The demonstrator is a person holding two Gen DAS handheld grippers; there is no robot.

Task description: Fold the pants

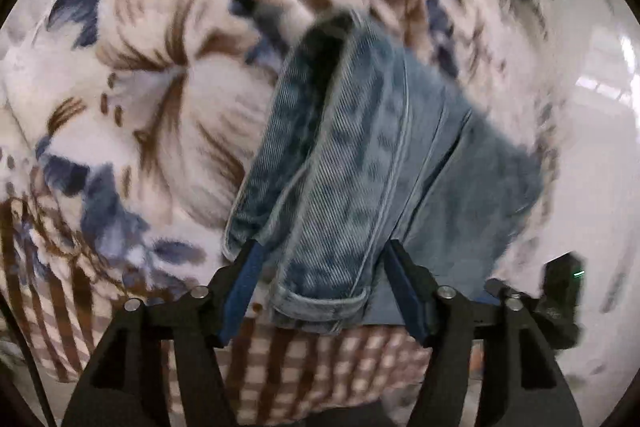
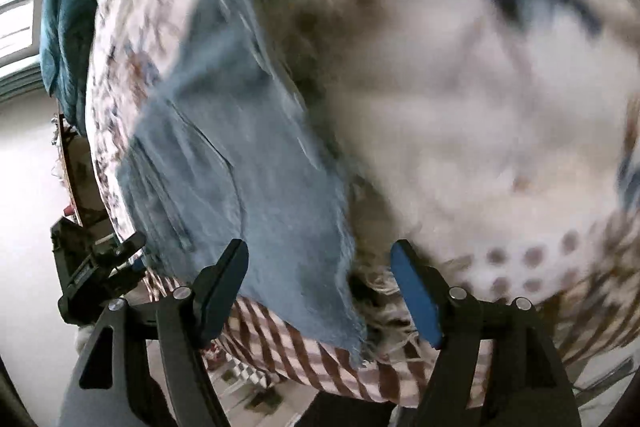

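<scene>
Light blue denim pants point(image 1: 360, 163) lie on a floral blanket point(image 1: 152, 99). In the left wrist view my left gripper point(image 1: 320, 251) is open, its fingers either side of the waistband with its belt loop, just above the cloth. In the right wrist view, which is blurred, the pants point(image 2: 240, 155) run up and away, with a frayed hem edge near the bottom. My right gripper point(image 2: 320, 255) is open, its fingers astride that frayed edge of the denim and the blanket point(image 2: 460, 127) beside it. Whether either gripper touches the cloth I cannot tell.
The blanket has a brown checked border point(image 1: 312, 367) at the near edge of the bed. A dark teal cloth point(image 2: 64, 27) lies at the far end. White floor point(image 1: 600, 127) shows past the bed's side. The other gripper shows at the frame edge point(image 2: 92, 267).
</scene>
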